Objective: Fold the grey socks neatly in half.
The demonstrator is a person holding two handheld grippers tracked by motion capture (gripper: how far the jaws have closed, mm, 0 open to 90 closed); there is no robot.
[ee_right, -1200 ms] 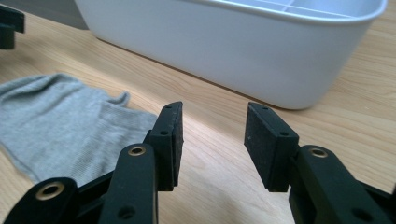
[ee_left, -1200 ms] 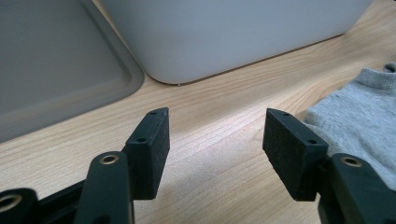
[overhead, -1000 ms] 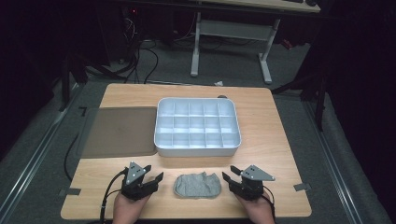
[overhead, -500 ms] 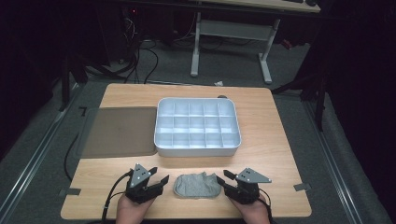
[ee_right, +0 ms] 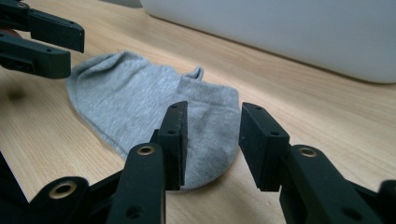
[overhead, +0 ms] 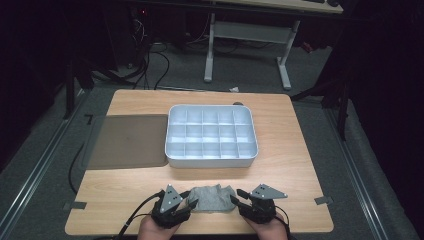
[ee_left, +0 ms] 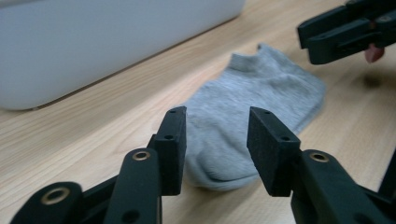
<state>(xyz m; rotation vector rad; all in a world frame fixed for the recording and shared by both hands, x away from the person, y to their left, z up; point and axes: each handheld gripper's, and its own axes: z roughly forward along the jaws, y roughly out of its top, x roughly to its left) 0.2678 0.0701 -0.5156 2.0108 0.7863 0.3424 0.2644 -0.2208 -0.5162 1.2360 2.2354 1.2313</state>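
Observation:
A grey sock point(overhead: 212, 198) lies flat on the wooden table point(overhead: 285, 170) near its front edge. My left gripper point(overhead: 191, 201) is at the sock's left end, my right gripper point(overhead: 237, 197) at its right end. In the left gripper view the jaws point(ee_left: 217, 140) have just been closing and straddle the sock's point(ee_left: 252, 98) near end, with the pads apart from the cloth. In the right gripper view the jaws point(ee_right: 212, 140) have also been closing and stand open around the sock's point(ee_right: 135, 98) rounded tip. Each view shows the other gripper beyond the sock.
A white tray point(overhead: 212, 161) with several empty compartments stands behind the sock at mid-table. A grey mat point(overhead: 127, 140) lies to its left. Bare wood runs along the table's right side. Desk legs and cables stand on the floor beyond.
My left gripper has slid right to the sock's left end and its jaws have narrowed. The right gripper has edged onto the sock's right end, jaws slightly narrower.

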